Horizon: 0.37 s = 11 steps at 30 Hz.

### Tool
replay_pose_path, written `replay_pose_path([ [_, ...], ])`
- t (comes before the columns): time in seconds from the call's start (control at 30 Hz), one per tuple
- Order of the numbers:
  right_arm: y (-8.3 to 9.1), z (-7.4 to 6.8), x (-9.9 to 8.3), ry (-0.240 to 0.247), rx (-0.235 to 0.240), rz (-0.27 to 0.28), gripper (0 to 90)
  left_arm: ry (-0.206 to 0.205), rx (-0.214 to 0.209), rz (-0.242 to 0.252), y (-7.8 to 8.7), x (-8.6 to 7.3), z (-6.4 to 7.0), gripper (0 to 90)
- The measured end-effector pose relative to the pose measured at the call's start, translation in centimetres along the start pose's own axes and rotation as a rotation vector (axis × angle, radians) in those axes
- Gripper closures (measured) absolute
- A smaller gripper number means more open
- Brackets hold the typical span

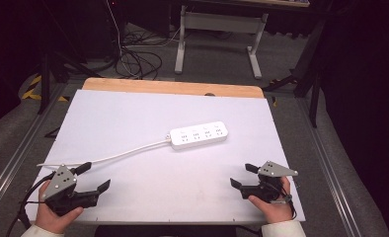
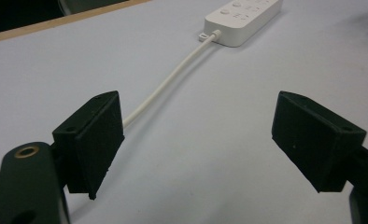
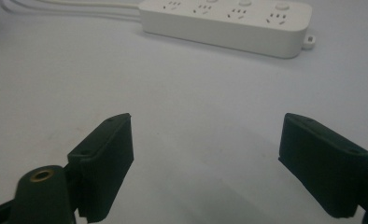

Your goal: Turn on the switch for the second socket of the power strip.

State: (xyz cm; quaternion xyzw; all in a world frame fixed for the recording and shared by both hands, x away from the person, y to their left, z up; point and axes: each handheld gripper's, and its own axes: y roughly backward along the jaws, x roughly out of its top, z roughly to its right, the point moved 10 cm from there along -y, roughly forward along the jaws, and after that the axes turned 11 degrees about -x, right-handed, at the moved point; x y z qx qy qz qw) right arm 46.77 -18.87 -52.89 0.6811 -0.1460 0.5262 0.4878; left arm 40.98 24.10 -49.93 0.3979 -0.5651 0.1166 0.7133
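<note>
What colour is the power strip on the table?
White, cord included. The power strip shows best in the right gripper view.

A lab or workshop: a white-covered surface (image 1: 133,123) with a wooden far edge stands on grey carpet (image 1: 217,61), beyond it loose black cables (image 1: 138,61) and a white metal desk frame (image 1: 219,29).

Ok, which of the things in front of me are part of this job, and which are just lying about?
Part of the job:
- white power strip
- its white cable
- left gripper, jaws open
- right gripper, jaws open

Just lying about:
- black cables on the floor
- white desk frame beyond the table
</note>
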Motion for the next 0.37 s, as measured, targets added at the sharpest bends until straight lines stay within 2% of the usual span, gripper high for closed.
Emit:
replay_pose_path([
  [0.07,-0.14,0.28,-0.47,-0.010,-0.003,-0.009,18.2,-0.002,-0.002,0.001,-0.08,-0.04,-0.01,17.0],
  [0.2,-0.15,0.69,-0.25,0.001,-0.016,0.014,18.5,-0.004,0.000,-0.004,-0.21,-0.26,-0.21,16.4],
  [0.37,-0.09,1.01,-0.48,0.028,-0.039,-0.002,17.3,0.029,-0.004,0.014,-0.24,-0.32,-0.46,16.1],
])
